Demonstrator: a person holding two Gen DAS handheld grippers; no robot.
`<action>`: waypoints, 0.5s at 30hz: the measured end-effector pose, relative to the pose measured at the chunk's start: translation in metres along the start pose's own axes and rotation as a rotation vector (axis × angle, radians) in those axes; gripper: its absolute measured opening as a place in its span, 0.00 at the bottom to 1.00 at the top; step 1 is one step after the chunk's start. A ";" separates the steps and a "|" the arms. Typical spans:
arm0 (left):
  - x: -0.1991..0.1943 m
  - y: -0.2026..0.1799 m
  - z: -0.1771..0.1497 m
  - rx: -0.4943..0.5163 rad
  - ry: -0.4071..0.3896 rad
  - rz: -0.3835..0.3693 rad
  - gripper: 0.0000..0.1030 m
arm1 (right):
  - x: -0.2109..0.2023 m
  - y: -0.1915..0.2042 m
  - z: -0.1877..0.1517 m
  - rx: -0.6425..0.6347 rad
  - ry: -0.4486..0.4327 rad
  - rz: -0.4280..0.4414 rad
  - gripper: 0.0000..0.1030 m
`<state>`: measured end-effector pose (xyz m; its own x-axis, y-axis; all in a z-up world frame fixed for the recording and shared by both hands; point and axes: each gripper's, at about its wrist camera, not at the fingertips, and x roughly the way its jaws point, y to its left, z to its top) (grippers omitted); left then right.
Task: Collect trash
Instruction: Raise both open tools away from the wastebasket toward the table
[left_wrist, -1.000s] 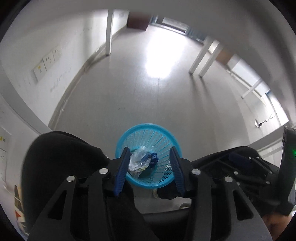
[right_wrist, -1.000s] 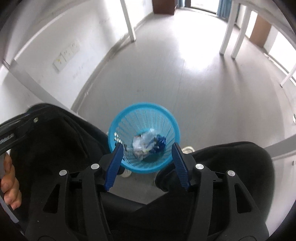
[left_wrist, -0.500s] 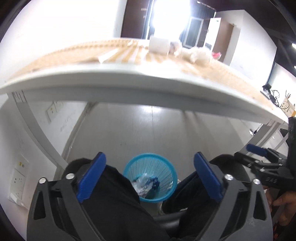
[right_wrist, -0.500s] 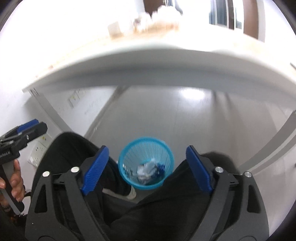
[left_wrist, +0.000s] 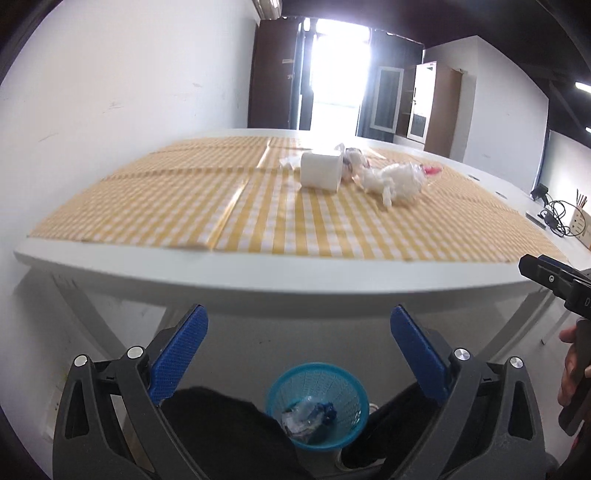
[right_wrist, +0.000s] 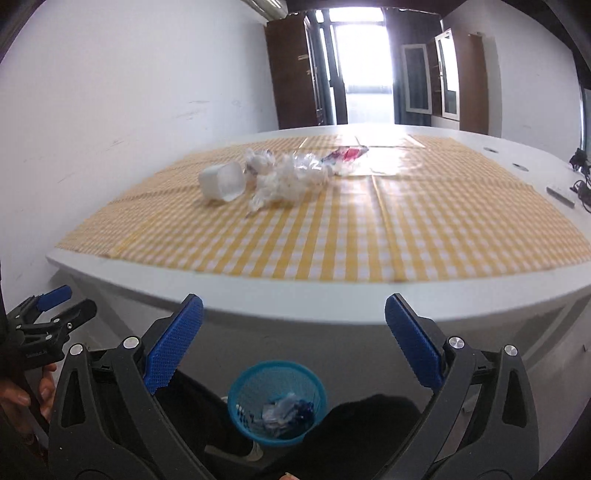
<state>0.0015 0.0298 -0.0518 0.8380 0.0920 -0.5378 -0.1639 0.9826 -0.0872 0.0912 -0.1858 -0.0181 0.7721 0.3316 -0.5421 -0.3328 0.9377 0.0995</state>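
Note:
A white cup (left_wrist: 320, 170) (right_wrist: 222, 181) lies on its side on the yellow checked tablecloth (left_wrist: 258, 218) (right_wrist: 406, 229). Beside it lie crumpled clear plastic (left_wrist: 395, 181) (right_wrist: 284, 181) and a red and white wrapper (right_wrist: 345, 155) (left_wrist: 431, 170). A blue mesh basket (left_wrist: 317, 404) (right_wrist: 277, 402) stands on the floor below the table's front edge, between the person's knees, with crumpled wrappers in it. My left gripper (left_wrist: 299, 350) is open and empty, in front of the table edge. My right gripper (right_wrist: 293, 341) is open and empty too, at the same height.
The white table edge (left_wrist: 258, 280) (right_wrist: 332, 302) runs across both views just beyond the fingertips. A white wall is at the left. Cables and a small box (left_wrist: 561, 218) lie at the table's far right. Cabinets and a bright doorway (right_wrist: 365, 74) stand behind.
Both grippers have risen from just above the basket and tilted up to table height. Their jaws have opened wide. The tabletop trash has come into view.

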 end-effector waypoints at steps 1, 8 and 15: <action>0.001 0.000 0.005 -0.003 -0.008 -0.004 0.94 | 0.002 -0.002 0.006 0.004 -0.005 0.001 0.92; 0.018 0.000 0.041 0.005 -0.045 0.007 0.94 | 0.019 -0.011 0.032 0.007 -0.019 0.009 0.92; 0.047 0.010 0.083 -0.035 -0.037 -0.010 0.94 | 0.052 -0.006 0.057 -0.018 0.013 0.034 0.91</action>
<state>0.0829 0.0579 -0.0083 0.8583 0.0885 -0.5055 -0.1728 0.9774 -0.1222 0.1638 -0.1679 0.0007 0.7535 0.3614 -0.5492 -0.3681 0.9241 0.1029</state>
